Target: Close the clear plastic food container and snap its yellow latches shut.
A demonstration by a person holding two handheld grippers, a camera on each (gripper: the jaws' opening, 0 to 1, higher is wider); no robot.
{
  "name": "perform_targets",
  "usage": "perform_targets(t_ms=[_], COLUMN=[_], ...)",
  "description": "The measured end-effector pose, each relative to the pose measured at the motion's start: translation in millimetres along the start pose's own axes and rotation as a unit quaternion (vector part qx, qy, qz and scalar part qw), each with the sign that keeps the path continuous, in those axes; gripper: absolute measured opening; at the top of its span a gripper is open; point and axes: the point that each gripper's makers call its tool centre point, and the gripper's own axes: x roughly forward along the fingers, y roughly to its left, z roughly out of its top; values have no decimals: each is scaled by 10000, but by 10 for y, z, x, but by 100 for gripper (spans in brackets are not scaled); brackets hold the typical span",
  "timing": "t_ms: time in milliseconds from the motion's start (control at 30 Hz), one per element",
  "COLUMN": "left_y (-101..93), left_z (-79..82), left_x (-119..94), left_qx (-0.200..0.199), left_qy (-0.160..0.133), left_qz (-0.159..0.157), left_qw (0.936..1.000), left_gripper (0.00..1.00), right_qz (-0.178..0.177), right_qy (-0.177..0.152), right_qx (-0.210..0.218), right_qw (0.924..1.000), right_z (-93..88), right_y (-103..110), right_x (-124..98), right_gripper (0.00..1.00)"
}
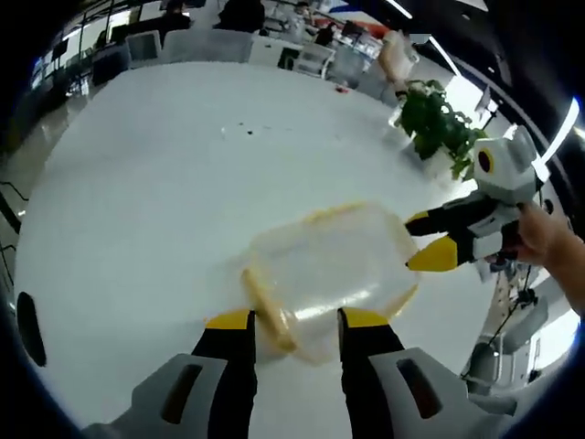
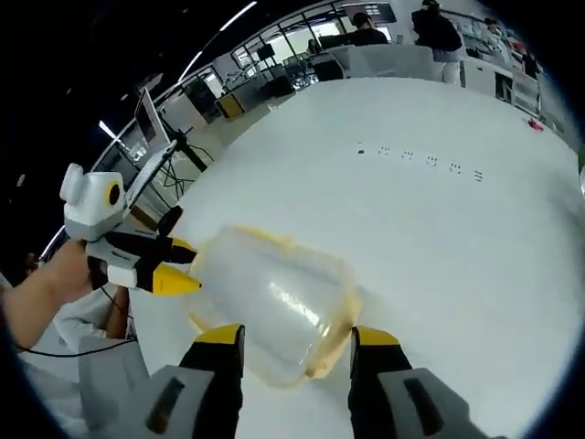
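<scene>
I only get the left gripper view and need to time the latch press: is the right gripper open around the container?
Observer: Yes. The right gripper is open, its jaws either side of the container's near end.
Operator: Any latch near it?
Observer: A yellow strip runs beside one jaw; blur hides whether it is snapped.
Operator: How does my gripper look from there?
Observer: The left gripper has its yellow tips apart at the container's opposite edge, with a hand holding it.
</scene>
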Motion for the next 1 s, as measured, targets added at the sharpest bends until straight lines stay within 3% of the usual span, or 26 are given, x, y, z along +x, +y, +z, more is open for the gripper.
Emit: perform_targets(t_ms=[133, 200, 367, 467, 533, 567, 633, 1000], left_y=[3, -7, -15, -36, -27, -24, -14, -27], left_z=[5, 0, 0, -9, -1, -6, -4, 19], left_x=[9, 3, 14, 21, 25, 2, -2, 36], left_qx=[19, 61, 80, -266, -79, -119, -143, -8], left_qy=[-61, -71, -61, -134, -81, -45, -84, 32], left_qz=[-13, -53, -45, -120, -93, -51, -78, -162], left_qw=[10000, 9999, 9999, 9995, 9999, 9999, 9998, 9999], left_gripper=[33, 32, 30, 27, 27, 27, 27, 28], right_qz=[-117, -90, -111, -89, -20, 79, 95, -122], right_qy=[119, 119, 177, 250, 309, 338, 296, 230], right_qx=[-166, 12, -46, 8, 104, 2, 210, 502], right_qw=[9997, 9999, 9998, 9996, 9995, 9994, 9993, 9984], right_z=[-43, -38, -34, -21, -37, -128, -170, -146], right_y=[-61, -53, -31, -29, -34, -20, 40, 27], right_x=[17, 16, 31, 61, 69, 90, 104, 54], right_gripper=[36, 36, 35, 33, 31, 31, 31, 32])
